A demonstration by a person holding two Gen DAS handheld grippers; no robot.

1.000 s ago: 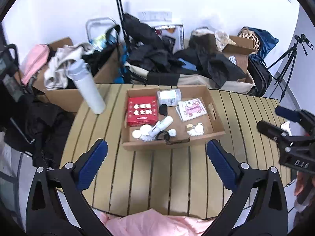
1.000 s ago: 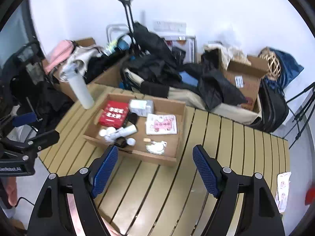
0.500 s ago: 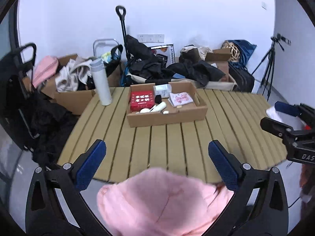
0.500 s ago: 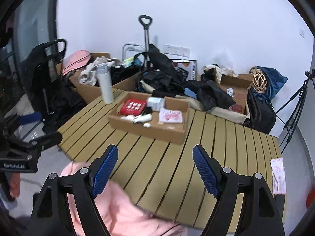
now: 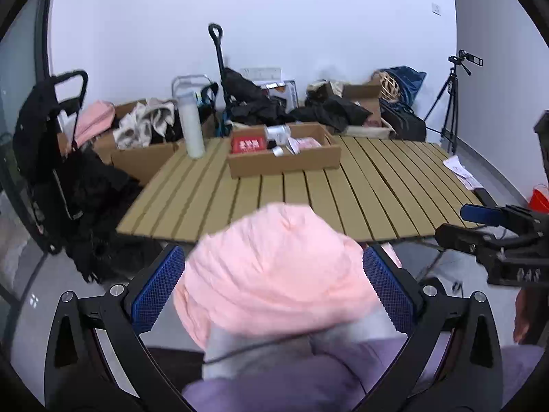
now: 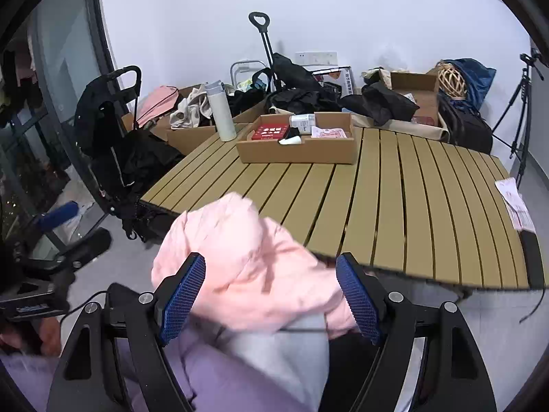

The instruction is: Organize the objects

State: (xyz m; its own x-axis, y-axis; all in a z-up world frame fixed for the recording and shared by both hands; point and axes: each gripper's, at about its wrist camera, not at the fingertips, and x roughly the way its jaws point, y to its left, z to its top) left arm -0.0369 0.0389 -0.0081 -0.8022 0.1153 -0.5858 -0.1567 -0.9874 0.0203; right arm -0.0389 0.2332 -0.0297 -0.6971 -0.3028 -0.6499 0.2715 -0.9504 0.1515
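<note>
A shallow cardboard box (image 5: 284, 161) (image 6: 298, 152) sits on the slatted wooden table (image 5: 377, 185) (image 6: 411, 199). It holds a red packet (image 5: 247, 144) (image 6: 269, 132), a white carton (image 6: 302, 121), a pink-printed pouch (image 6: 329, 133) and small white items. A white flask (image 5: 191, 127) (image 6: 221, 113) stands upright left of the box. My left gripper (image 5: 272, 288) and right gripper (image 6: 271, 297) are both open and empty, held back off the table's near edge, above a pink garment (image 5: 274, 274) (image 6: 247, 261). Each gripper shows in the other's view, the right one (image 5: 480, 230) and the left one (image 6: 65, 226).
Cardboard boxes of clothes (image 5: 144, 144), a trolley handle (image 6: 262, 37), black bags (image 6: 305, 89) and a black pushchair (image 6: 109, 127) crowd the far and left sides. A tripod (image 5: 449, 103) stands right. Paper (image 6: 514, 202) lies at the table's right edge.
Both grippers have pulled back from over the box to beyond the table's near edge and dropped lower. The pink garment has come to fill the lower foreground. Both stayed open.
</note>
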